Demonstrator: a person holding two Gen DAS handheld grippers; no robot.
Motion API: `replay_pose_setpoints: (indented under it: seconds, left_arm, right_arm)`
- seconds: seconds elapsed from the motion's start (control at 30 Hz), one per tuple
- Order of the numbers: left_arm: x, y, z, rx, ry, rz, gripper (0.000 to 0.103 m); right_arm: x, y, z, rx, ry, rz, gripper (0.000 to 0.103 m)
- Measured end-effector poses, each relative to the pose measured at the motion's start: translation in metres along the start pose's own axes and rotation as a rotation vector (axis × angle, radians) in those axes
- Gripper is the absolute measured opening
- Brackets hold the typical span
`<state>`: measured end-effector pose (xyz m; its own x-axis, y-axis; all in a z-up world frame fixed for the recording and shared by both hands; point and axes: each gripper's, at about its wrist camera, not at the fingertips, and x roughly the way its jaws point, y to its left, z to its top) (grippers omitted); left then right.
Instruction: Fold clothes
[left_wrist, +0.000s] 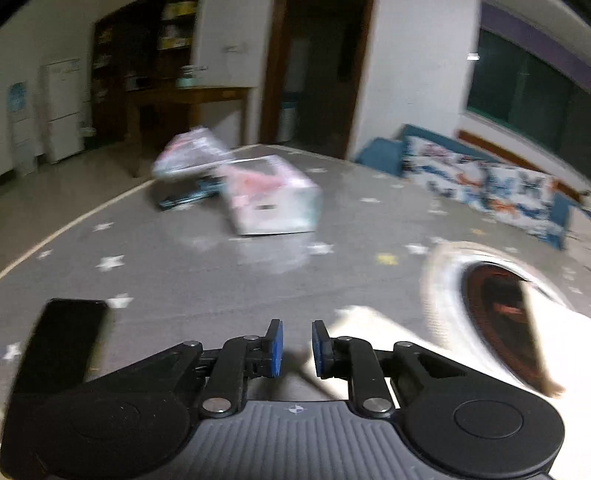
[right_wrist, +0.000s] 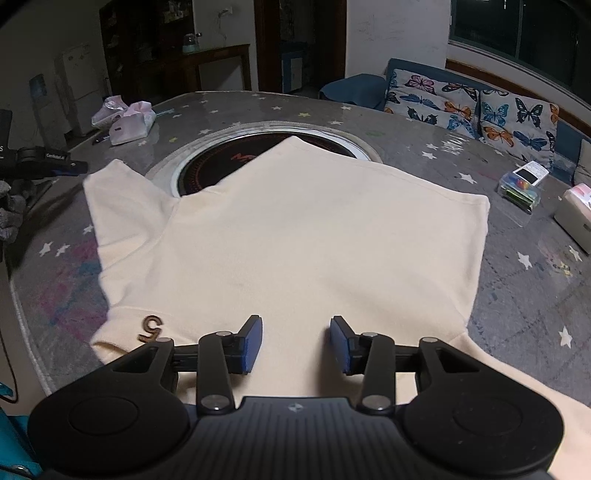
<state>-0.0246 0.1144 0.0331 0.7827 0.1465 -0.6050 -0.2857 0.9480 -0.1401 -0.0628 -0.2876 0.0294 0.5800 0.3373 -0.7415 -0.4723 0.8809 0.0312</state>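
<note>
A cream T-shirt (right_wrist: 295, 236) lies spread flat on the grey star-patterned table (right_wrist: 517, 295), partly covering a round black hob (right_wrist: 221, 166) set in the tabletop. Its short sleeve (right_wrist: 122, 206) points left, and a brown "5" patch (right_wrist: 151, 326) sits near the near-left corner. My right gripper (right_wrist: 295, 341) hovers open over the near edge of the shirt, nothing between its blue pads. In the blurred left wrist view, my left gripper (left_wrist: 297, 349) is open with a narrow gap, just left of a cream shirt edge (left_wrist: 373, 325) and the hob (left_wrist: 498, 314).
Pink tissue packs (right_wrist: 129, 122) lie at the far left of the table (left_wrist: 221, 277), seen blurred as pink packs (left_wrist: 269, 195). A clear plastic box (right_wrist: 521, 188) and a white box (right_wrist: 576, 218) stand at the right. A butterfly-print sofa (right_wrist: 472, 107) lies beyond. A black phone-like object (left_wrist: 62, 339) lies near left.
</note>
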Motion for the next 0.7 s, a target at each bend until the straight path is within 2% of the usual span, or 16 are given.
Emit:
replay_pose_setpoints:
  seconds: [0.23,0.37,0.47,0.63,0.7]
  left_arm:
    - [-0.006,-0.062,-0.014,0.099,0.084,-0.268,0.019]
    - [-0.013,-0.100,-0.030,0.199,0.110,-0.386,0.019]
    - [-0.016,-0.117,-0.044,0.286,0.126,-0.427,0.019]
    - [-0.025,-0.115,-0.060,0.394,0.078,-0.393,0.019]
    - [-0.025,-0.110,-0.060,0.403,0.068,-0.370,0.021]
  right_arm:
    - [-0.005,0.021,0.007,-0.042,-0.031,0.069,0.041]
    - [-0.003,0.034,0.011,-0.065,-0.040,0.113,0.041]
    - [0.001,0.045,0.010,-0.097,-0.031,0.142,0.041]
    - [0.005,0.061,0.003,-0.157,-0.005,0.176,0.041]
    - [0.003,0.064,0.000,-0.172,-0.006,0.172,0.041]
